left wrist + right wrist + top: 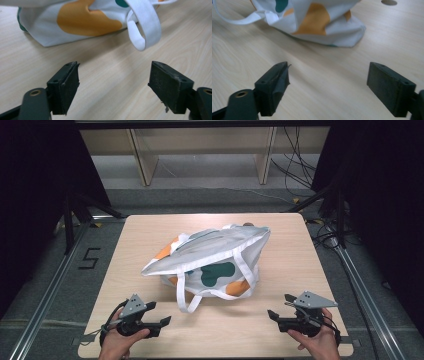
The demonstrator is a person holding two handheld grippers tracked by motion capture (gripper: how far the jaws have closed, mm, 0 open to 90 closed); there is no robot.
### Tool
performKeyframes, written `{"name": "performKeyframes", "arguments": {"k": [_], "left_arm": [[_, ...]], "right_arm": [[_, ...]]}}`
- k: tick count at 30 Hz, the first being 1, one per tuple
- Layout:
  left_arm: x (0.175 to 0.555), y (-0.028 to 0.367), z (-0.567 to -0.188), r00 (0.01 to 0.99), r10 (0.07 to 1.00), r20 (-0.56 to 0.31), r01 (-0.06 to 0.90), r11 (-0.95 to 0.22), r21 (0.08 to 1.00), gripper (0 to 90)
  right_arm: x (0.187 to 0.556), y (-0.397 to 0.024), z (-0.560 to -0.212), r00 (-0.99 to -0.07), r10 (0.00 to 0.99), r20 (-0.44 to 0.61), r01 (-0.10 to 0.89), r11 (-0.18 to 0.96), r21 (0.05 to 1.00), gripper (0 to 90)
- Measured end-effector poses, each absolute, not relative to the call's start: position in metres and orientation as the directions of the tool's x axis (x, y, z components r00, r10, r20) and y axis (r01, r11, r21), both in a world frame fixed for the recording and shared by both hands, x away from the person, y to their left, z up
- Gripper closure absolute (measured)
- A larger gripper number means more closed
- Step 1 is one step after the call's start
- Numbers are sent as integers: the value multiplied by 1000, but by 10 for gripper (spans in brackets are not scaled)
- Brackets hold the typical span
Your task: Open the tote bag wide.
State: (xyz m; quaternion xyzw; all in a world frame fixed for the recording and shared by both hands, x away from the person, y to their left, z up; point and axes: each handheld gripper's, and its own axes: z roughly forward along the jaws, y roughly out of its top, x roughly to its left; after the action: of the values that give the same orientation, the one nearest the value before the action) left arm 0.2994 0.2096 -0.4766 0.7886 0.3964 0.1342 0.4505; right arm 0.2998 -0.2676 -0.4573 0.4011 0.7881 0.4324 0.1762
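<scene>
White cloth with orange and green patches makes up the tote bag [212, 262], which sits slumped at the centre of the wooden surface [150, 227], its mouth toward eleven o'clock and a handle loop [186, 296] trailing toward six. Left gripper [162, 316] at seven o'clock and right gripper [279, 309] at five both stand apart from the bag, jaws spread wide with nothing between them. By my reading, no hold is taken yet; any grasping, lifting or folding of the bag remains ahead.
</scene>
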Motion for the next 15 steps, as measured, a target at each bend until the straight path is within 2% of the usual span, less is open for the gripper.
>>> {"name": "performKeyframes", "arguments": {"k": [1,2,6,10,11,12,13,14,15], "left_arm": [[299,210,-477,650,746,-146,504,-280,817,284],[300,210,-474,652,747,-133,502,-293,814,303],[307,208,-463,672,732,-108,478,-318,819,397],[313,204,-452,695,714,-77,439,-337,833,563],[313,204,-452,695,714,-77,439,-337,833,602],[314,203,-449,702,709,-65,427,-346,835,602],[319,201,-442,721,692,-34,390,-364,846,721],[319,201,-442,721,692,-34,390,-364,846,760],[323,197,-435,731,681,-40,378,-356,855,794]], "right_arm": [[300,-268,-457,-616,785,69,480,304,823,235],[306,-266,-450,-642,766,39,435,323,840,273],[315,-258,-433,-663,748,32,410,328,851,370],[328,-247,-418,-697,717,-3,350,344,871,483],[328,-247,-418,-697,717,-3,350,344,871,483],[330,-244,-414,-703,711,9,357,342,869,525],[335,-239,-406,-724,689,-9,328,356,875,598],[335,-239,-406,-724,689,-9,328,356,875,598],[341,-232,-396,-752,659,-34,298,385,874,675]]}}
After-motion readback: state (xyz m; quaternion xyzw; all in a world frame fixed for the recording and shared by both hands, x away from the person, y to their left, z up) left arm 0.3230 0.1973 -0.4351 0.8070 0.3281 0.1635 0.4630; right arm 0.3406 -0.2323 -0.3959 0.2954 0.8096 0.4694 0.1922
